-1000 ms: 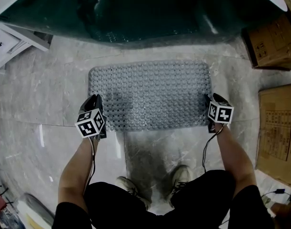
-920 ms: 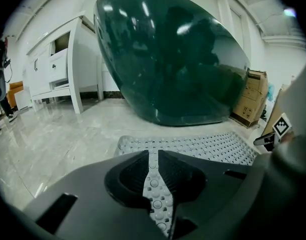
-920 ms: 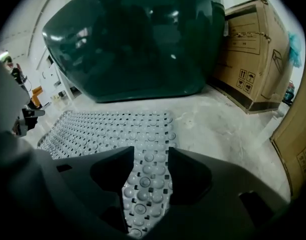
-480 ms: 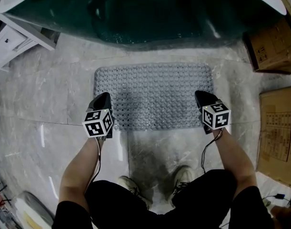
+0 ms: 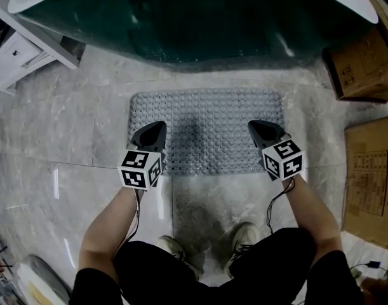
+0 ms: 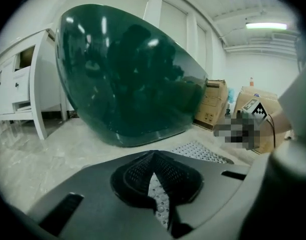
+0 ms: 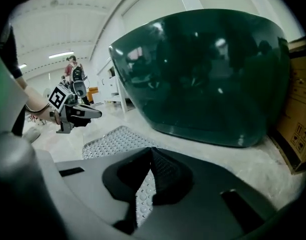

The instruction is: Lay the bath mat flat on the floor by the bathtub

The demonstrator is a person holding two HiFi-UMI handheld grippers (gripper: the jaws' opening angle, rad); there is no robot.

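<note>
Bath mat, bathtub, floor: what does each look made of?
Bath mat: probably soft, translucent grey rubber or PVC, going by its rows of moulded bumps and small holes.
Bathtub: dark green and glossy, perhaps acrylic or glazed; it shows sharp light reflections.
Floor: polished marble-look tile, with grey veining, straight joint lines and a sheen.

Bright ceiling lamps (image 6: 265, 26) leave glare spots on the bathtub (image 6: 132, 74) and the glossy floor (image 5: 66, 138). A soft shadow crosses the bath mat (image 5: 213, 119). Both gripper views bulge and have black corners.
</note>
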